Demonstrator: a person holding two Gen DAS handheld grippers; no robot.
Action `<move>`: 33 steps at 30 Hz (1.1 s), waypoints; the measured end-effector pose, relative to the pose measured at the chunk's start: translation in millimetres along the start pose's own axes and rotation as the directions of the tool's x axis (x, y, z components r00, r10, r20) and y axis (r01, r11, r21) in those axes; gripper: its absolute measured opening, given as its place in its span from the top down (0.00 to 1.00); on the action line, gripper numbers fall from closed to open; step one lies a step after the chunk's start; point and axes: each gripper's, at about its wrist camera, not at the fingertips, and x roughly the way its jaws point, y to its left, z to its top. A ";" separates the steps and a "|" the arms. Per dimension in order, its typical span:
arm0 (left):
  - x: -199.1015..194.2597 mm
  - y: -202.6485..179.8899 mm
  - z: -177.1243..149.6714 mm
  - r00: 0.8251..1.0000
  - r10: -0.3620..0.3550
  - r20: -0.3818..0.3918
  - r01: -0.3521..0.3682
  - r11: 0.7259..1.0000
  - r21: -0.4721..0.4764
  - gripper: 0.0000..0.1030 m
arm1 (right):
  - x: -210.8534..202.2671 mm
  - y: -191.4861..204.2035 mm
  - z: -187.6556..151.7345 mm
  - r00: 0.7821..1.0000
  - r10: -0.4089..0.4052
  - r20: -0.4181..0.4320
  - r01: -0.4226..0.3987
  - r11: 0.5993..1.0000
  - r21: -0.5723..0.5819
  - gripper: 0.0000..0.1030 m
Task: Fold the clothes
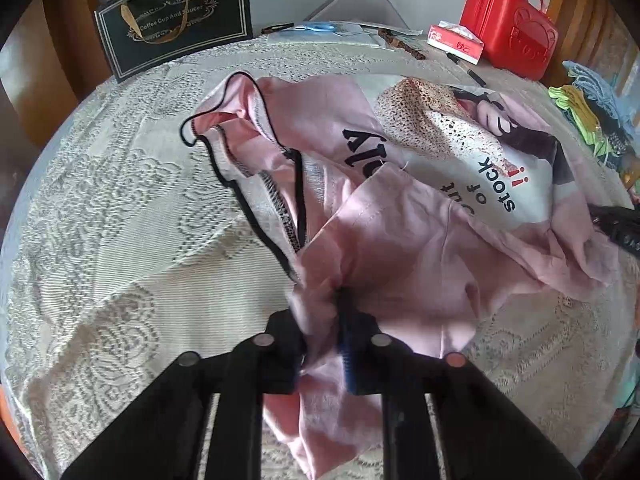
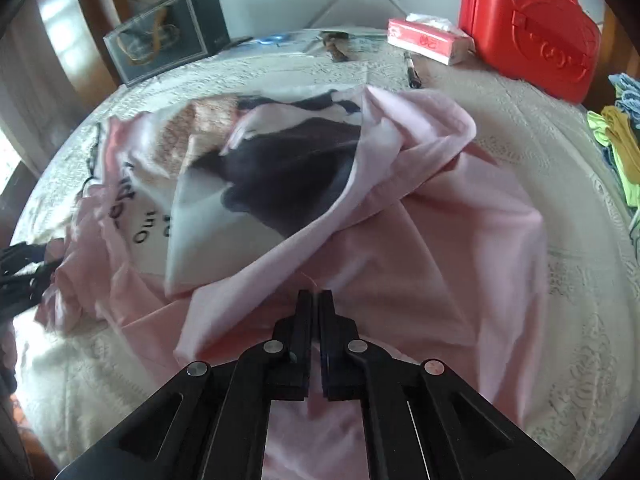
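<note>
Little of the folding looks done: the pink T-shirt (image 1: 400, 216) lies crumpled across the middle of the lace tablecloth (image 1: 120, 220), one flap thrown over its printed front, sleeves and hem still untidy. The left gripper (image 1: 324, 320) is clamped on a bunch of pink fabric at the lower centre of its view. The right gripper (image 2: 316, 300) has its jaws pressed together over the shirt at lower centre; whether a thin layer is pinched I cannot tell. Straightening and the real folds remain. Readable writing: "stock" and "of" on the shirt print, and "Coffee Cup And Saucer" on the black gift bag (image 1: 176, 16) at upper left.
</note>
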 end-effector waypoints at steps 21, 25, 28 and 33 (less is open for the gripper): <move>-47.5 17.4 -23.7 0.995 -0.050 0.088 0.053 0.998 -0.028 0.25 | -154.3 -154.6 -129.7 0.984 -0.085 0.155 0.028 0.940 0.341 0.76; -32.4 -10.5 0.3 0.991 -0.093 0.093 0.094 0.996 -0.008 0.25 | -152.6 -153.2 -126.8 0.989 -0.077 0.128 0.031 0.942 0.333 0.71; -7.9 -36.3 14.5 0.994 -0.098 0.044 0.096 0.995 0.040 0.25 | -141.3 -152.6 -129.2 0.993 -0.072 0.095 0.036 0.941 0.337 0.70; 11.9 -66.8 1.5 0.999 -0.046 -0.016 0.048 0.988 0.150 0.86 | -114.9 -150.4 -134.0 0.998 -0.013 0.057 -0.006 0.946 0.324 0.70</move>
